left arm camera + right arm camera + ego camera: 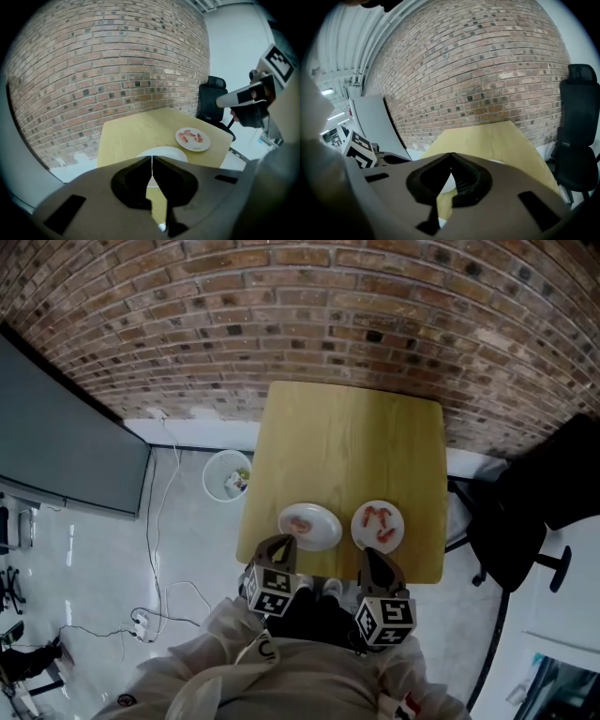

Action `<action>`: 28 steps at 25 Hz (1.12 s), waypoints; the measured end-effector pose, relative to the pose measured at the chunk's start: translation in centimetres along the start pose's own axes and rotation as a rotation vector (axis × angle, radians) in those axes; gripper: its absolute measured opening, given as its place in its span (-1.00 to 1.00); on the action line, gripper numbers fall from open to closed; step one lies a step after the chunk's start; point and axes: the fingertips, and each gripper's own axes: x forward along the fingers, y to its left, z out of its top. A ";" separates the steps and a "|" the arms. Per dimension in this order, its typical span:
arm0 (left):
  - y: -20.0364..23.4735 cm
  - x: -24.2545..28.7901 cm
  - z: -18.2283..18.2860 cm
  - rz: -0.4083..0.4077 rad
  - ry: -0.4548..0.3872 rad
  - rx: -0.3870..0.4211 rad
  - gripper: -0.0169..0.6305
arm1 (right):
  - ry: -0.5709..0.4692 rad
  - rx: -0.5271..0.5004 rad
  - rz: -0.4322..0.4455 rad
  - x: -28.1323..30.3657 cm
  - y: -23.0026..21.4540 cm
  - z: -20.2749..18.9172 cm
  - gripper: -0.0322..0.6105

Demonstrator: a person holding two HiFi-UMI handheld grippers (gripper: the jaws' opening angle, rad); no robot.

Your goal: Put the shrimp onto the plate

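Wooden table point(347, 446) | brick wall point(328, 306) behind | left gripper point(284, 542), right gripper point(373, 553): fingers point(143, 164) closed, empty

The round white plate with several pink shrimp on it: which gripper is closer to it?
Right. The right gripper is at the wooden table's near edge, directly before the white plate of shrimp; the left gripper is further left, before the other white plate.

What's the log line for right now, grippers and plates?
left gripper: jaws shut, empty | right gripper: jaws shut, empty | left plate: lone shrimp | right plate: shrimp cluster | task: no pick begun
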 end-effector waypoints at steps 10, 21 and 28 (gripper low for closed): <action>-0.6 3.2 -0.2 -0.033 0.042 0.044 -0.91 | 0.029 0.022 -0.011 0.3 -2.6 -1.3 -0.83; -2.6 7.0 -1.4 -0.209 0.141 0.264 -0.39 | 0.048 0.037 -0.050 0.4 -5.0 -1.7 -0.83; -2.6 8.7 -2.1 -0.280 0.178 0.345 -0.29 | 0.056 0.061 -0.084 0.5 -6.1 -2.2 -0.83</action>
